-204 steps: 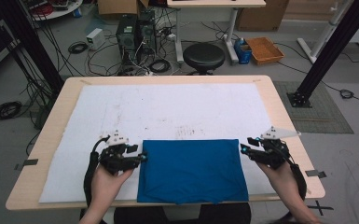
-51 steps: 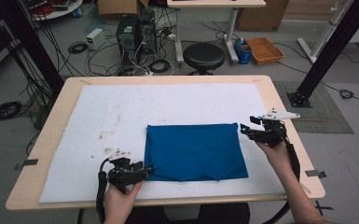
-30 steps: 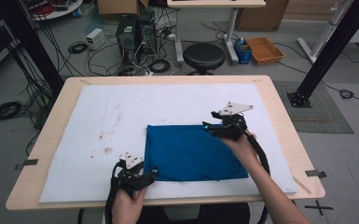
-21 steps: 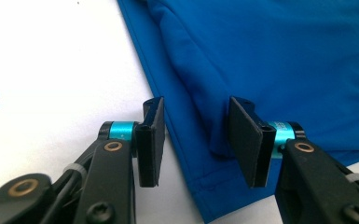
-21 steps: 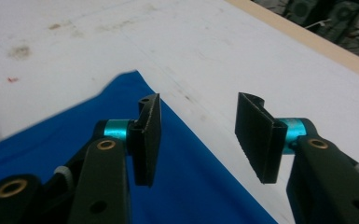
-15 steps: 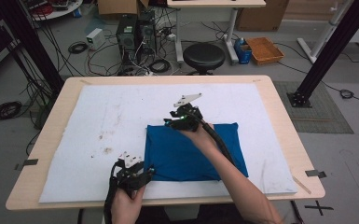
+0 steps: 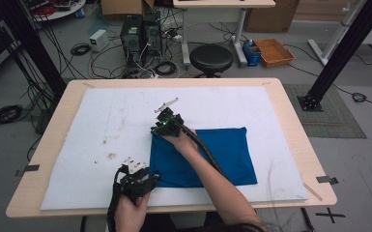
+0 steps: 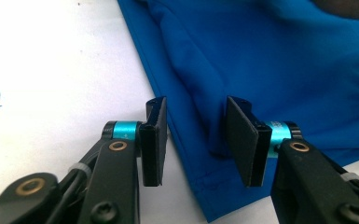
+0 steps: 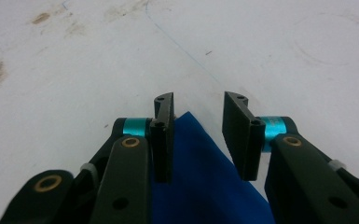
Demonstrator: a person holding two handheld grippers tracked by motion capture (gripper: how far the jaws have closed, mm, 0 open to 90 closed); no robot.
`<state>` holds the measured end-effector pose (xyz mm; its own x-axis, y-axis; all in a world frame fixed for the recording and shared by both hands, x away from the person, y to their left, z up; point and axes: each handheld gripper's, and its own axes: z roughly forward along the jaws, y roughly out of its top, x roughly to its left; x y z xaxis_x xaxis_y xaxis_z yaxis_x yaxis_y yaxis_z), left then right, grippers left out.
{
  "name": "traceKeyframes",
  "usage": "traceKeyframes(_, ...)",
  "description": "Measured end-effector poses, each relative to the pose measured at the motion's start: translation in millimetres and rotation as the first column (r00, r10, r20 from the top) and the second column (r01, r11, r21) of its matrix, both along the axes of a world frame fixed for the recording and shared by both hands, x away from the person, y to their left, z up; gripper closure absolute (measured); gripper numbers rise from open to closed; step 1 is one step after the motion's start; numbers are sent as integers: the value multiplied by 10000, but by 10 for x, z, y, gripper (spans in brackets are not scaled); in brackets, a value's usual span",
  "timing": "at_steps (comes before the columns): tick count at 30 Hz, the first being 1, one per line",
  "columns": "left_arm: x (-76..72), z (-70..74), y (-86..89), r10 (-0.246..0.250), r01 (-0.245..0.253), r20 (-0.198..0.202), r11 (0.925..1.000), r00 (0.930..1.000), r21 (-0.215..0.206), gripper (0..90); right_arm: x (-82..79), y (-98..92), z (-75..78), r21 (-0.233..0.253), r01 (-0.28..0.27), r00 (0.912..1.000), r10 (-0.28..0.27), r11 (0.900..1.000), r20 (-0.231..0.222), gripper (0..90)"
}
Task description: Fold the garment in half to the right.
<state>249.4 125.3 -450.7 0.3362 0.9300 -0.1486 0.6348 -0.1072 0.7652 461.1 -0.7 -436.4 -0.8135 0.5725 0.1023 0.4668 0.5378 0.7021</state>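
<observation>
A blue cloth (image 7: 234, 147) lies flat on the white mat (image 7: 101, 111), right of the middle. My right gripper (image 7: 165, 124) has reached across to the cloth's far left corner, with the forearm lying over the cloth. In the right gripper view it (image 9: 198, 135) is open, and the pointed blue corner (image 9: 200, 186) sits between its jaws. My left gripper (image 7: 139, 178) is at the cloth's near left corner. In the left gripper view it (image 8: 196, 140) is open, astride the hemmed left edge of the cloth (image 8: 261, 56).
The mat covers most of the wooden table (image 7: 297, 125) and has brown stains (image 7: 108, 155) left of the cloth. On the floor beyond the far edge are a black stool (image 7: 211, 58), computer towers (image 7: 137, 34), cables and an orange tray (image 7: 273, 50).
My right gripper has swept left along the cloth's far edge, from the far right corner to the far left corner. The left gripper has stayed at the near left corner.
</observation>
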Motion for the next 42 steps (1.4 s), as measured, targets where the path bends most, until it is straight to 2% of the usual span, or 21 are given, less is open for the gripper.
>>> traceKeyframes(3, 0, 0, -3, 19, -19, 2, 10000, 10000, -12, 595, 17, 67, -45, -409, 15, 10000, -15, 9992, -1, 705)
traceKeyframes(8, 2, 1, -1, -21, 21, -3, 10000, 10000, 26, 598, 12, 105, -60, -437, -298, 9992, 310, 9986, 271, 855)
traceKeyframes(10, 3, 5, 5, -135, 135, -2, 9999, 9999, -36, 632, 0, 104, -41, -553, -279, 9987, 302, 9981, 408, 874)
traceKeyframes(11, 3, 5, 5, -135, 135, -2, 9999, 9999, -36, 679, 0, 96, -28, -531, -299, 9985, 323, 9981, 443, 875)
traceKeyframes(12, 5, 5, -1, -195, 195, -21, 9998, 9998, -94, 679, 0, 96, -28, -531, -299, 9985, 323, 9981, 443, 875)
traceKeyframes(14, 0, 20, -29, -326, 326, 16, 9995, 9995, 12, 742, -15, 67, 34, -308, -299, 9981, 315, 9991, 534, 875)
traceKeyframes(20, -16, 73, -36, -381, 383, 296, 9993, 9988, -39, 835, -65, -22, 207, 96, -477, 9960, 468, 9988, 764, 875)
traceKeyframes(22, -27, 115, -48, -480, 481, 444, 9988, 9979, -14, 847, -81, -74, 268, 258, -558, 9951, 535, 9981, 836, 874)
traceKeyframes(23, -40, 164, -83, -624, 618, 659, 9980, 9959, 112, 851, -95, -106, 304, 304, -565, 9948, 537, 9979, 867, 874)
traceKeyframes(25, -55, 204, -129, -785, 763, 835, 9967, 9934, 284, 876, -109, -189, 374, 523, -594, 9940, 542, 9969, 954, 875)
traceKeyframes(28, -62, 221, -174, -891, 857, 877, 9954, 9921, 417, 883, -121, -279, 439, 739, -548, 9938, 472, 9958, 1003, 875)
traceKeyframes(30, -67, 216, -188, -946, 908, 813, 9946, 9922, 493, 881, -124, -405, 500, 960, -502, 9942, 406, 9941, 999, 875)
traceKeyframes(31, -96, 208, -139, -614, 558, 1039, 9969, 9927, 557, 843, -128, -432, 509, 1012, -463, 9948, 367, 9938, 948, 875)
traceKeyframes(32, -108, 208, -97, -279, 224, 1124, 9985, 9933, 500, 711, -127, -455, 513, 1022, -467, 9946, 368, 9937, 966, 875)
traceKeyframes(33, -115, 210, -60, -161, 120, 1165, 9993, 9931, 351, 646, -126, -470, 511, 1045, -473, 9945, 370, 9934, 979, 875)
traceKeyframes(34, -118, 212, -16, -48, 29, 1209, 9999, 9926, 163, 621, -125, -477, 509, 1067, -500, 9945, 397, 9930, 964, 875)
traceKeyframes(36, -89, 189, 5, -35, 16, 976, 9998, 9952, 193, 493, -129, -487, 505, 1086, -459, 9947, 354, 9930, 964, 874)
traceKeyframes(38, -67, 167, -3, -106, 91, 849, 9998, 9963, 178, 497, -132, -488, 509, 1116, -471, 9948, 365, 9926, 950, 874)
traceKeyframes(39, -31, 130, -40, -166, 152, 568, 9996, 9982, 252, 497, -133, -492, 514, 1095, -509, 9944, 403, 9927, 973, 874)
traceKeyframes(42, 1, 106, -91, -205, 167, 546, 9975, 9983, 687, 538, -142, -499, 528, 1065, -492, 9939, 381, 9931, 1039, 874)
